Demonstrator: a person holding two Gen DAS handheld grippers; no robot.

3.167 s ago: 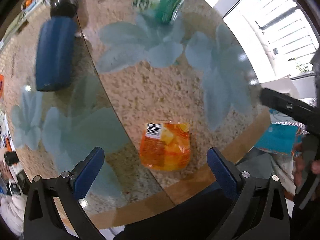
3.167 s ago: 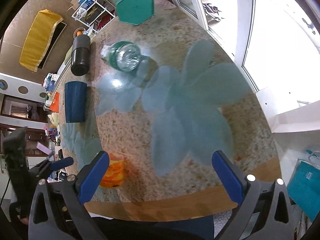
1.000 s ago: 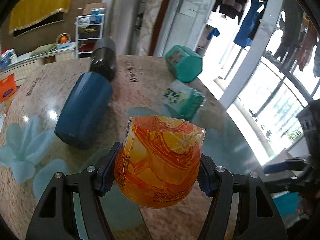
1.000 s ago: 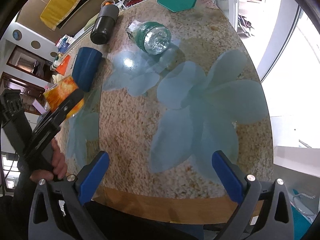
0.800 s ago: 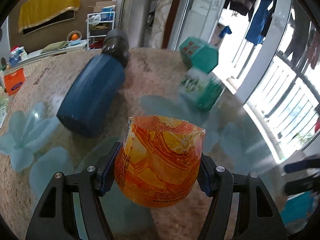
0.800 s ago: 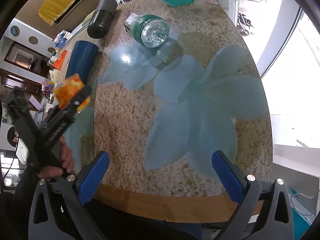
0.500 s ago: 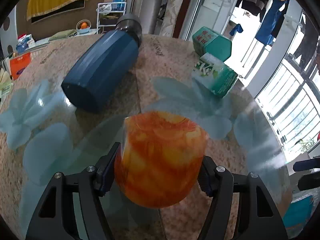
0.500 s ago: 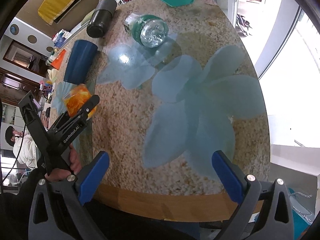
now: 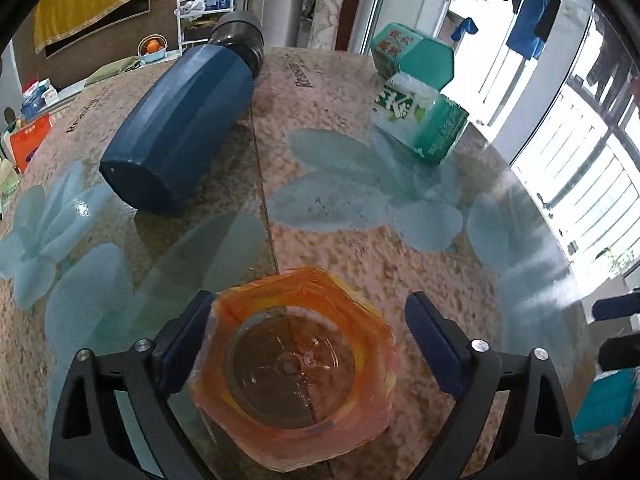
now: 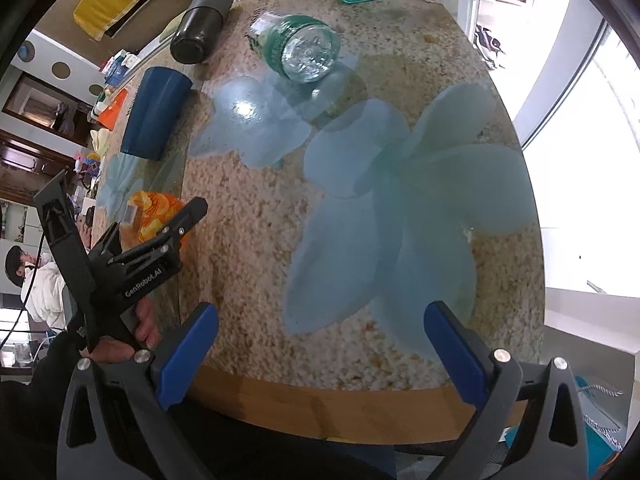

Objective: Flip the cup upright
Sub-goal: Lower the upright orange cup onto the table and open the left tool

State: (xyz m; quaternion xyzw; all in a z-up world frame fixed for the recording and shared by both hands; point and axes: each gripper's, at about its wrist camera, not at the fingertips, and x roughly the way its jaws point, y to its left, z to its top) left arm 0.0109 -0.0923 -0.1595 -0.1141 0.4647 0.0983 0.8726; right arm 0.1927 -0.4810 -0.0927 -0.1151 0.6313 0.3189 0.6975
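The orange cup [image 9: 292, 364] stands mouth up on the glass table, and I look down into it in the left wrist view. My left gripper [image 9: 308, 344] is open around it, with a gap between its right pad and the cup; the left pad is close to or touching the rim. In the right wrist view the cup [image 10: 150, 216] stands at the table's left edge, partly hidden by the left gripper [image 10: 160, 232]. My right gripper [image 10: 320, 344] is open and empty above the near table edge.
A dark blue tumbler [image 9: 180, 128] lies on its side at the back left, a black flask [image 9: 240, 38] behind it. A green bottle [image 9: 420, 120] lies at the back right, next to a green hexagonal tin [image 9: 416, 56]. The round glass table [image 10: 400, 220] has a wooden rim.
The left gripper turned the cup from tilted sideways to mouth up, lowered it onto the table and opened. The right gripper stayed open and nearly still.
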